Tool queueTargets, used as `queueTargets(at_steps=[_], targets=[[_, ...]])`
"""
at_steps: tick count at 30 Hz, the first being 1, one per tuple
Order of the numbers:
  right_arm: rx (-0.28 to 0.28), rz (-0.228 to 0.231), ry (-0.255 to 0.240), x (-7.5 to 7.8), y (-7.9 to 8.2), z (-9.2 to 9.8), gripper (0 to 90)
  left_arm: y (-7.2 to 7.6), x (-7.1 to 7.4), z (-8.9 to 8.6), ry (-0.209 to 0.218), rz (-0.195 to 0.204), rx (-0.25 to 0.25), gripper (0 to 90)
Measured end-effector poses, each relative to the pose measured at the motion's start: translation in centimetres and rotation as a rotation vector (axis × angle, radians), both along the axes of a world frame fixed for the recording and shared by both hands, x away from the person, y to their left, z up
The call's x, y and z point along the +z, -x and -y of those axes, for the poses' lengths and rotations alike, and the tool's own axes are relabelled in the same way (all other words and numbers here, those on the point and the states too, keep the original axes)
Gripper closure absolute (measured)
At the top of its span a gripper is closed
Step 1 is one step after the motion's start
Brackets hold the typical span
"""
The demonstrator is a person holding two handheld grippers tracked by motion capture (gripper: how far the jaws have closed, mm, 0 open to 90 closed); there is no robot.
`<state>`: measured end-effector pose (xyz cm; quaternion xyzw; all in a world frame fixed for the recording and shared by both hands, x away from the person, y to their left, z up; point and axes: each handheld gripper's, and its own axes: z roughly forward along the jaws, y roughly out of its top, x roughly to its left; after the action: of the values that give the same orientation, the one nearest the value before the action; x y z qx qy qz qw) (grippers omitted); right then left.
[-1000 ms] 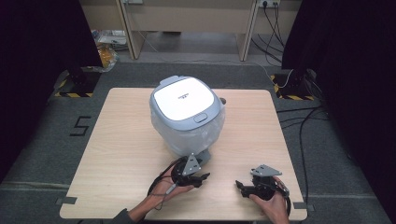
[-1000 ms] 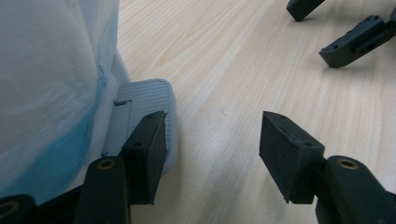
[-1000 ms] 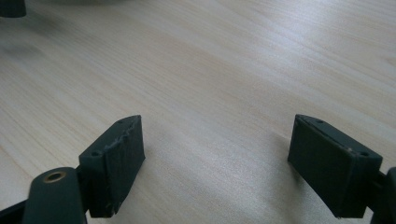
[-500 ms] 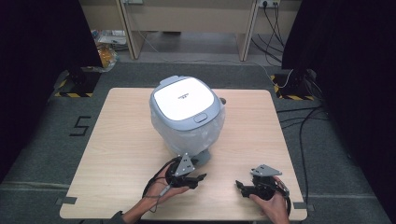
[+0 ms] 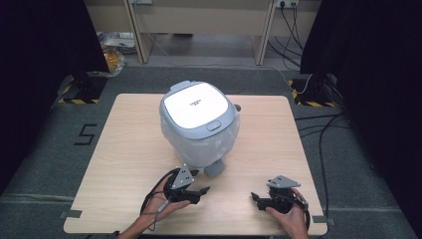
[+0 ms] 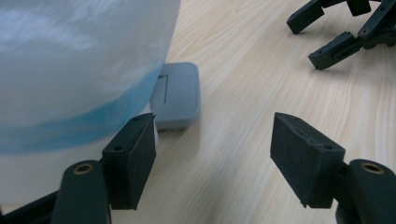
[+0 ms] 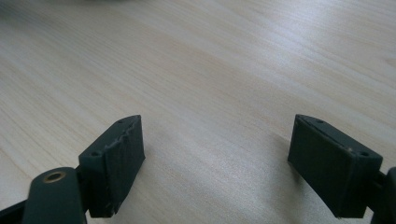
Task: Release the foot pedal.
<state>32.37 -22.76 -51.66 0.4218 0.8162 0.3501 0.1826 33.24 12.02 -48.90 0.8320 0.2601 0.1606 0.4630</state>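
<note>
A white and grey lidded appliance (image 5: pixel 199 117), wrapped in clear plastic, stands on the middle of the wooden table (image 5: pixel 129 144). A flat grey piece (image 5: pixel 215 168) lies at its near foot. My left gripper (image 5: pixel 203 193) is open just in front of the appliance and points right. In the left gripper view its fingertips (image 6: pixel 133 158) are close to the plastic-wrapped body (image 6: pixel 79 60) and the grey piece (image 6: pixel 177 93), touching neither. My right gripper (image 5: pixel 255 199) is open near the front right and points left. Bare wood lies between its fingers (image 7: pixel 116 158).
My other gripper (image 6: pixel 345 32) is seen open at the top right of the left gripper view. Dark curtains flank the table, cables (image 5: pixel 328 124) trail on the grey floor at the right, and a bag (image 5: pixel 112 57) lies at the back left.
My left gripper has drawn back a little toward the near edge. The right gripper and the appliance have stayed put.
</note>
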Motion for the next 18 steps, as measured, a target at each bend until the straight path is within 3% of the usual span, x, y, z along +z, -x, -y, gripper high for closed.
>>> queueTargets(at_steps=[8,18], targets=[[0.0,0.0,0.0,0.0,0.0,0.0,18.2,-0.2,-0.3,-1.6,0.011,-0.021,0.038,24.1],[0.0,0.0,0.0,0.0,0.0,0.0,18.2,0.0,-0.5,-3.8,0.019,-0.019,0.083,21.9]])
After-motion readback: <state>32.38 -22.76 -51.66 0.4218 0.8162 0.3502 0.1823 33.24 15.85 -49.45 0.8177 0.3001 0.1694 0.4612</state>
